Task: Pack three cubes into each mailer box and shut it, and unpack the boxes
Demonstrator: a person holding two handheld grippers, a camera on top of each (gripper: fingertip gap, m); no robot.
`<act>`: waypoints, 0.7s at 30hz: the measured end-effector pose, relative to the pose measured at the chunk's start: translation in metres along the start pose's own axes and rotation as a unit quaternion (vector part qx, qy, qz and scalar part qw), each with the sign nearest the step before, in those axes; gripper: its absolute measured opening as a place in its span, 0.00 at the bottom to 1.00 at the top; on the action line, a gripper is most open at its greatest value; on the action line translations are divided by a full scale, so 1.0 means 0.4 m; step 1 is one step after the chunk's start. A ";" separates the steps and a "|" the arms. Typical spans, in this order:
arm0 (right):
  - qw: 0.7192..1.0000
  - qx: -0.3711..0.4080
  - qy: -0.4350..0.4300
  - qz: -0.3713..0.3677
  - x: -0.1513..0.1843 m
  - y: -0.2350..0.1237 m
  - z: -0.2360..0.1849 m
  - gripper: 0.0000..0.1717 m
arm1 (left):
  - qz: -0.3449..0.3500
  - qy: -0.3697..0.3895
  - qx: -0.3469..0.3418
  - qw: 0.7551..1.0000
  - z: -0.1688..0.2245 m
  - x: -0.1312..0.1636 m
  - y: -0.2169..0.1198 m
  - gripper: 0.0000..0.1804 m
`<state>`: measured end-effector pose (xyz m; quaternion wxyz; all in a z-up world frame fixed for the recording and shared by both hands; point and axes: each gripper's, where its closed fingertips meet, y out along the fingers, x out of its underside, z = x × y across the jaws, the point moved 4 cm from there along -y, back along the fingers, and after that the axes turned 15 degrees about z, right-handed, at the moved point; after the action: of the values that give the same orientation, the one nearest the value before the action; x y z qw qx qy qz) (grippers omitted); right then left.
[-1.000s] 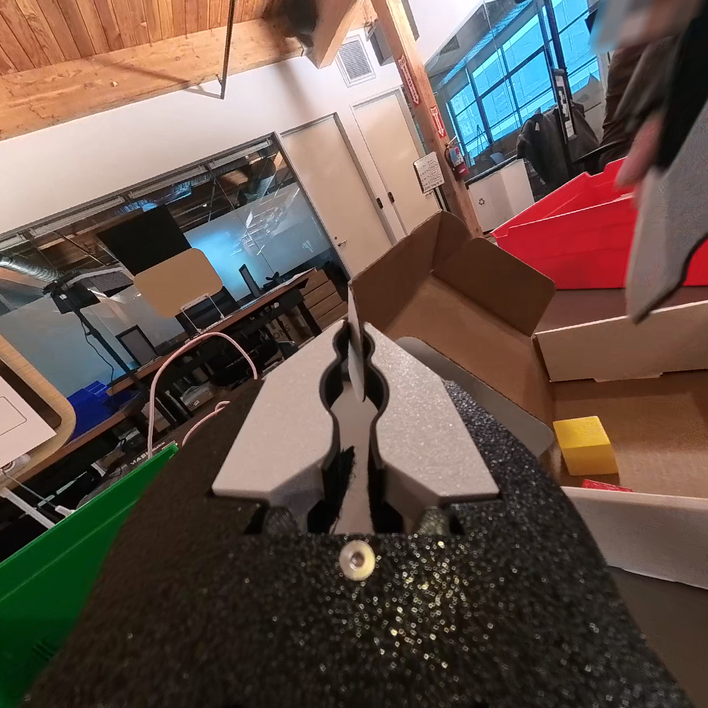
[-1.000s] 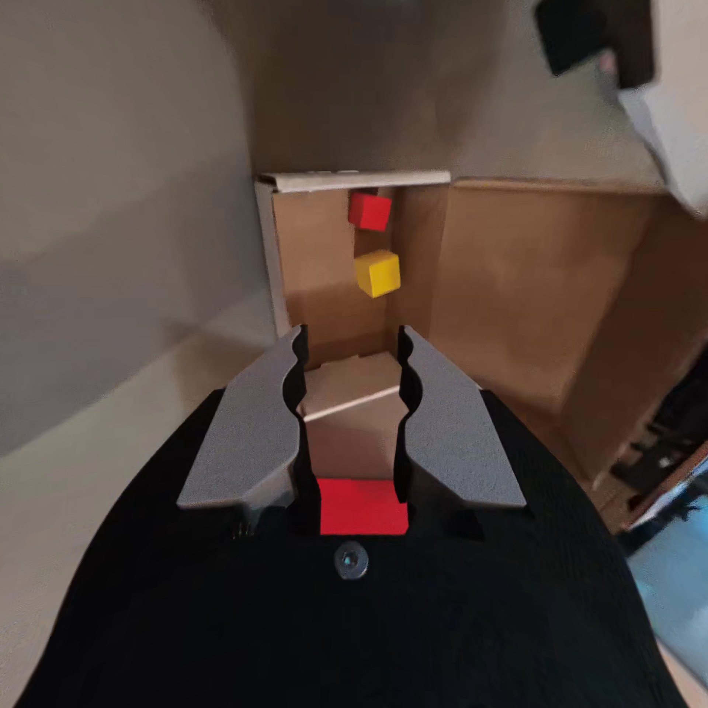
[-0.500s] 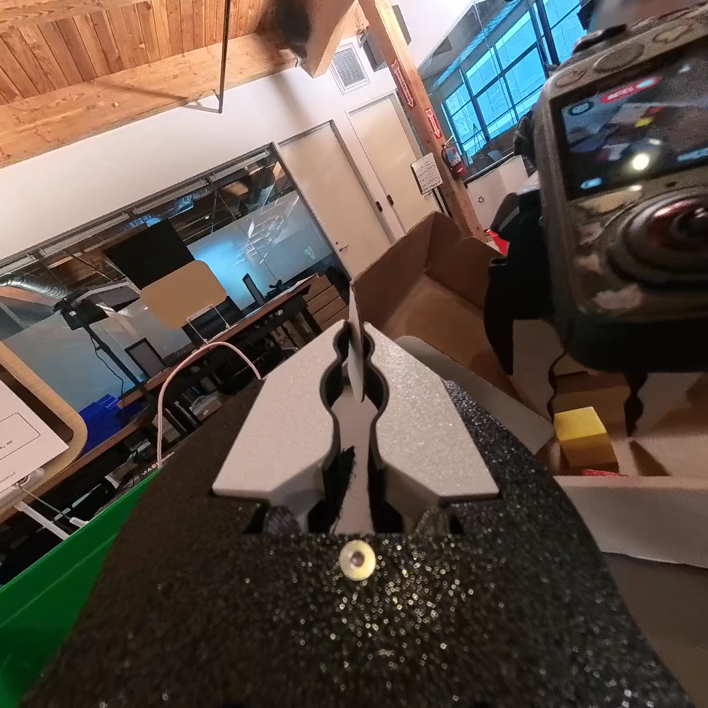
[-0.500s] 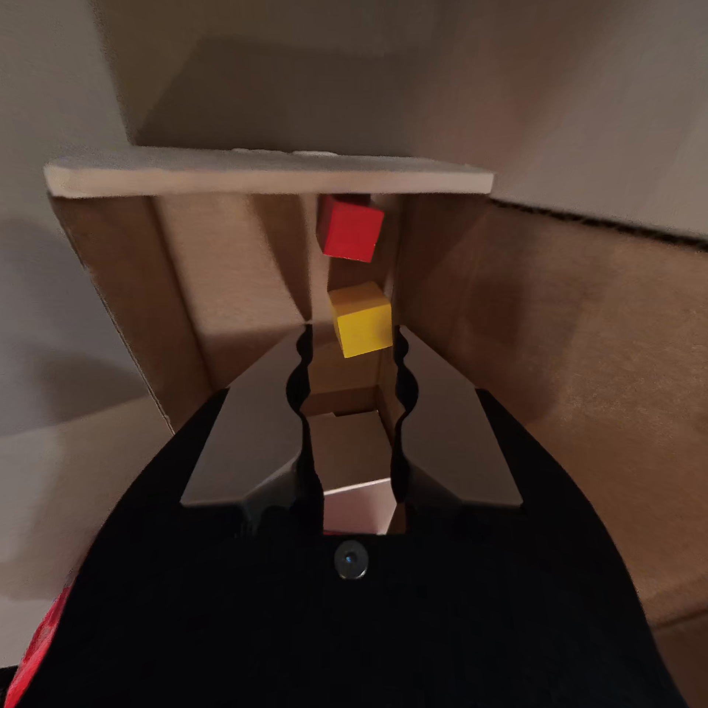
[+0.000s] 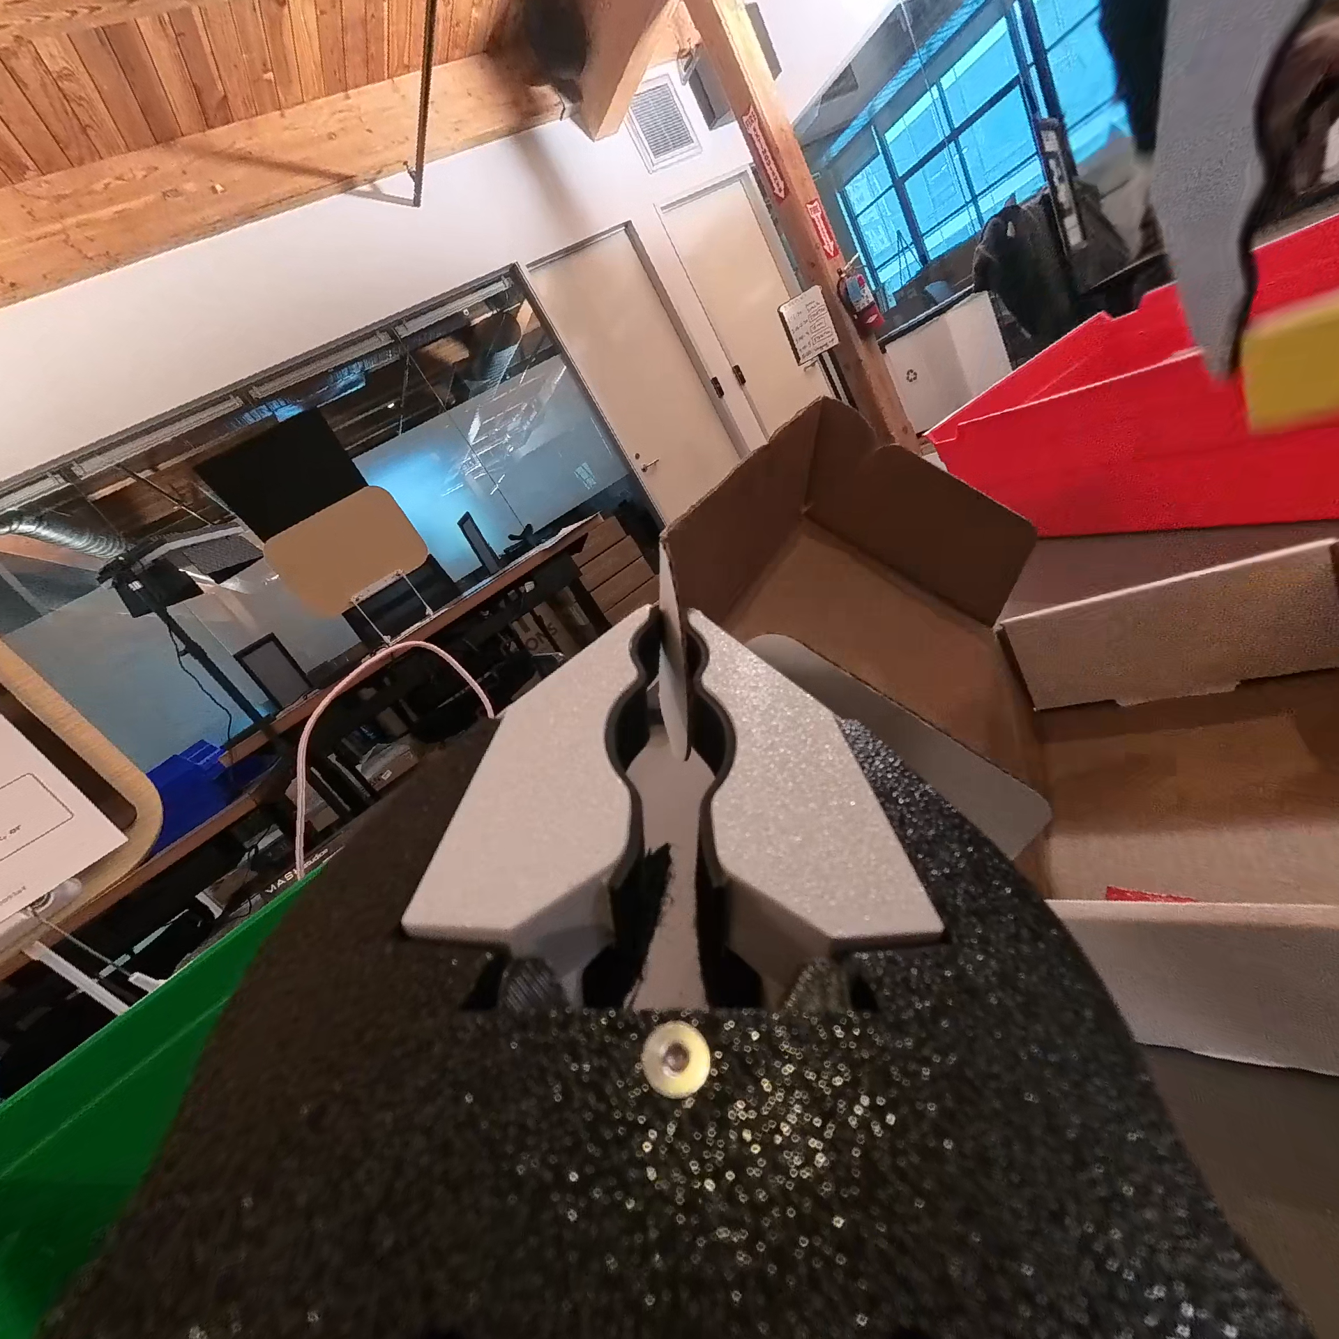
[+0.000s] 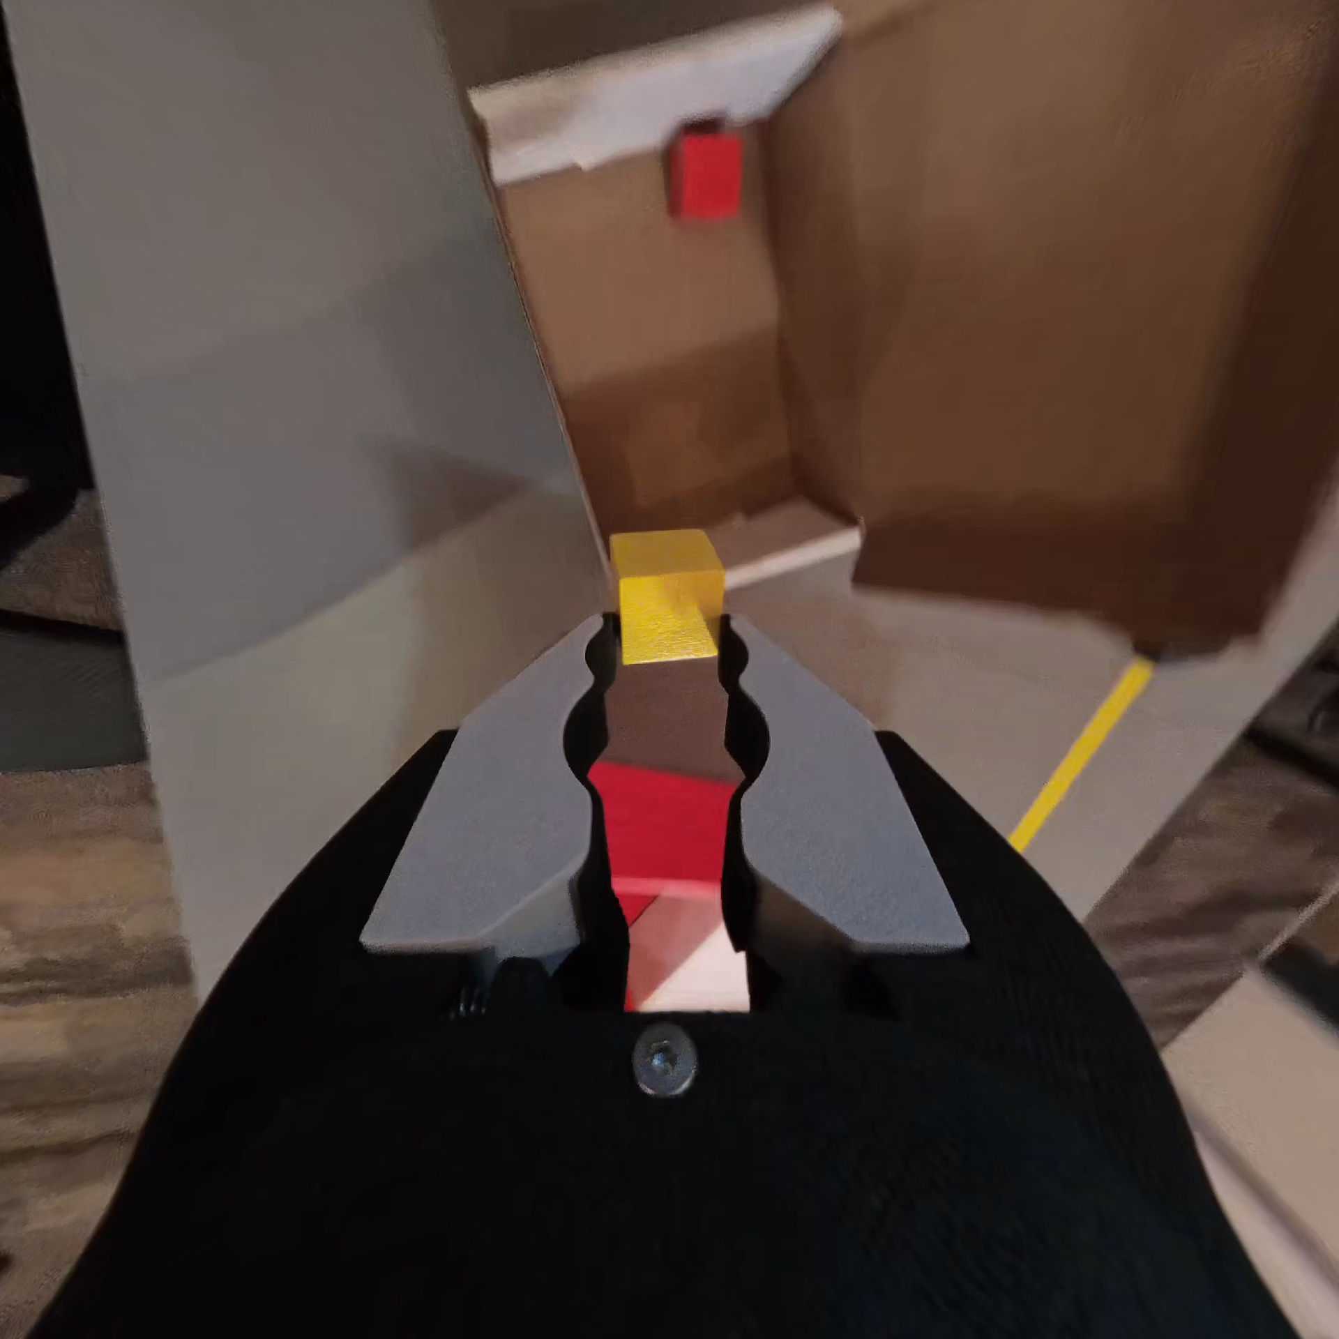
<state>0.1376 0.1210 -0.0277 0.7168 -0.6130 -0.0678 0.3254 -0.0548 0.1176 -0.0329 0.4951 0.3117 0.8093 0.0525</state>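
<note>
Mailer box (image 5: 855, 580) flap (image 5: 672, 674) upright, edge-on

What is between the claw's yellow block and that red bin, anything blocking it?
Nothing visible. In the left wrist view, the right claw holds the yellow block up in open air, directly in front of the red bin, with no flap or box between them.

I see the brown mailer box (image 5: 891, 580) open, lid flap upright. A yellow cube (image 6: 670, 598) hangs lifted above it (slightly blurred); a red cube (image 6: 704, 177) lies on the box floor.
</note>
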 end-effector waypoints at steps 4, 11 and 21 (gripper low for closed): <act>0.989 0.077 0.111 -0.063 0.176 -0.157 0.016 0.15 | 0.001 0.001 -0.001 1.000 0.002 -0.001 0.001 0.01; 0.957 0.044 0.211 -0.194 0.527 -0.112 -0.061 0.16 | 0.002 -0.001 -0.001 1.000 0.002 -0.001 0.001 0.01; 0.940 0.002 0.271 -0.208 0.660 -0.020 -0.121 0.16 | 0.003 0.001 0.000 1.000 0.003 -0.002 0.001 0.01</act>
<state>0.3705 0.2254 -0.1114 0.7612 -0.6485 0.0038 -0.0095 -0.0533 0.1173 -0.0326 0.4940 0.3140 0.8090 0.0538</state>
